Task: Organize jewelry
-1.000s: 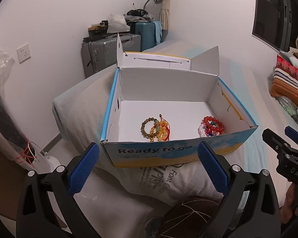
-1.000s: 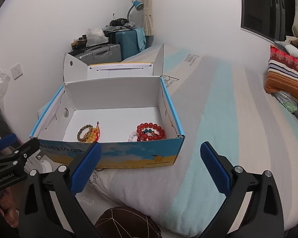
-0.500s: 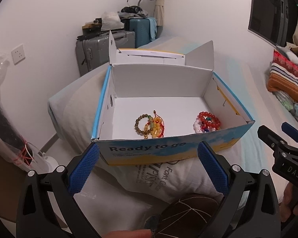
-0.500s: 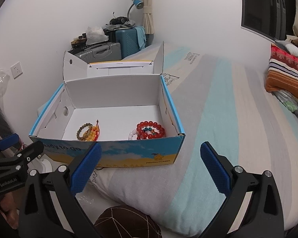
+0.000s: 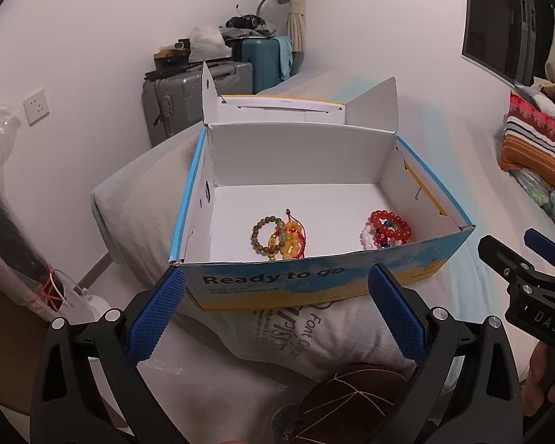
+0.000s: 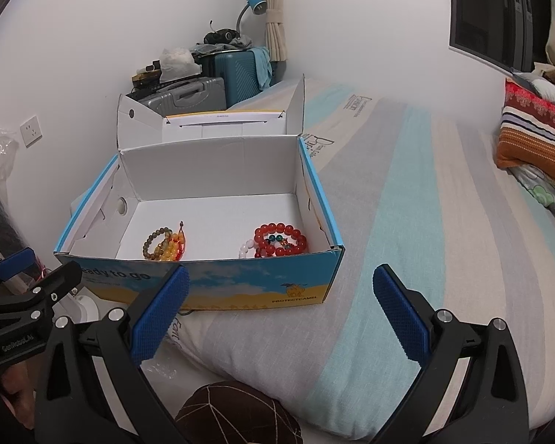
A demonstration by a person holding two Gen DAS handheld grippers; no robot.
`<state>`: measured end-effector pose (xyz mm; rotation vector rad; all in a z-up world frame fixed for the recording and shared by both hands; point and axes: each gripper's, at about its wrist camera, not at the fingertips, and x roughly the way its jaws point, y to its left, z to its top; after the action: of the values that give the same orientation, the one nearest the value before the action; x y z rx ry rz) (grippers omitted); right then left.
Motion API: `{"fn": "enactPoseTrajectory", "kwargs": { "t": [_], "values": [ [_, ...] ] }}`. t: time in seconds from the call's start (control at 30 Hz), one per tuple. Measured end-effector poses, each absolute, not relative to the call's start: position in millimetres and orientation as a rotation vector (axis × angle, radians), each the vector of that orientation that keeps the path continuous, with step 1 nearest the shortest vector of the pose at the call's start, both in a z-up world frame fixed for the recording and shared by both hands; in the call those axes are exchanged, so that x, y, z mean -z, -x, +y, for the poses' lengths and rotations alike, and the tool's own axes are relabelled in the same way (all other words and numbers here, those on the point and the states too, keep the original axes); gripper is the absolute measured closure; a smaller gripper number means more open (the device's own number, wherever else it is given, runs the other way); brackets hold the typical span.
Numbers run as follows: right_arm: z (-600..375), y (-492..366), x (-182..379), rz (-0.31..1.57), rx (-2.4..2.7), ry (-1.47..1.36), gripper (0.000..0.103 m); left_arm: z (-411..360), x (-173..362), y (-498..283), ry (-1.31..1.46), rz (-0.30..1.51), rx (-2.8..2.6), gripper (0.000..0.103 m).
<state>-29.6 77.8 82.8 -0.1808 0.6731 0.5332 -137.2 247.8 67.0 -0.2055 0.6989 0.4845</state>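
Closer now, both grippers have edged toward the box (image 5: 314, 288) on the bed (image 6: 425, 222). Left gripper (image 5: 277, 318) and right gripper (image 6: 281, 314) hover before its front wall, jaws wide, empty. Inside: brown-and-yellow bracelets (image 5: 279, 238) left, red-and-white bracelets (image 5: 386, 230) right, well apart.

One open cardboard shoebox (image 5: 314, 285) sits on the bed, and inside it are two clusters of bead bracelets. The left cluster (image 5: 280, 237) shows an olive-brown one, a yellow one and red cord. The right cluster (image 5: 386, 228) shows a red one and a white one. Two suitcases stand behind: one grey (image 5: 188, 96), one teal (image 5: 262, 63).
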Motion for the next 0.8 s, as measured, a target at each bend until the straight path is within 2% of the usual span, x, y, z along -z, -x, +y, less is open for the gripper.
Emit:
{"fn": "enactPoseTrajectory", "kwargs": {
  "t": [0.8],
  "values": [
    [75.8,26.5,-80.1,0.686,-0.533,0.179,0.008,247.6,-65.3,138.4,0.230,0.687,-0.465,0.006]
  ]
}}
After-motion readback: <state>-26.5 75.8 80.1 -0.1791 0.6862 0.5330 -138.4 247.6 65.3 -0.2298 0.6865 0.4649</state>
